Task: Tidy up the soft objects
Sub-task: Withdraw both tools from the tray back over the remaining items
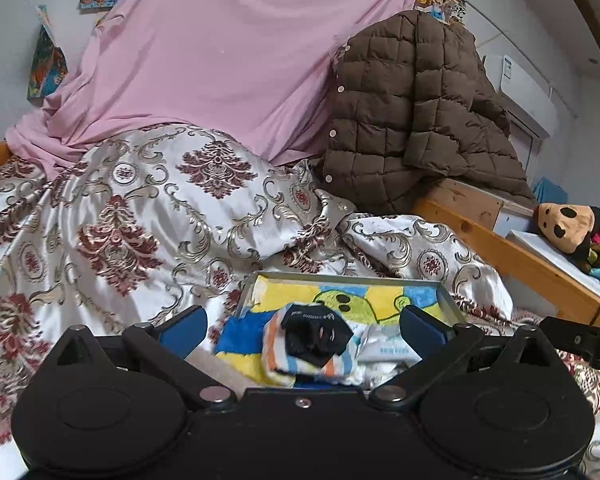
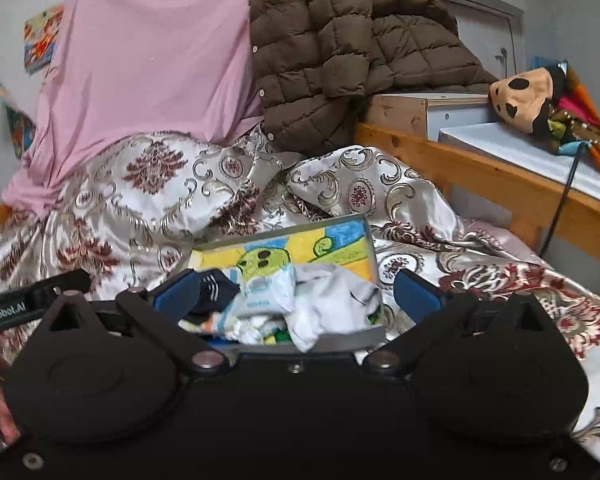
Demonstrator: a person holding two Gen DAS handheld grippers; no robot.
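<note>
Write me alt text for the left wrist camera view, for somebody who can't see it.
The open left gripper hangs empty over a grey tray on a bed, lined with a yellow and blue cartoon towel and holding a black sock on a striped cloth. Behind lie a floral satin quilt, a pink sheet and a brown quilted jacket.

the left gripper (image 1: 302,322) is a matte black body with two round raised discs behind its blue fingers (image 1: 420,326), silver pivot bolts at the linkage arms and a small centre screw. the right gripper (image 2: 298,292) looks the same; white lettering marks a black bar beside its left finger.
</note>
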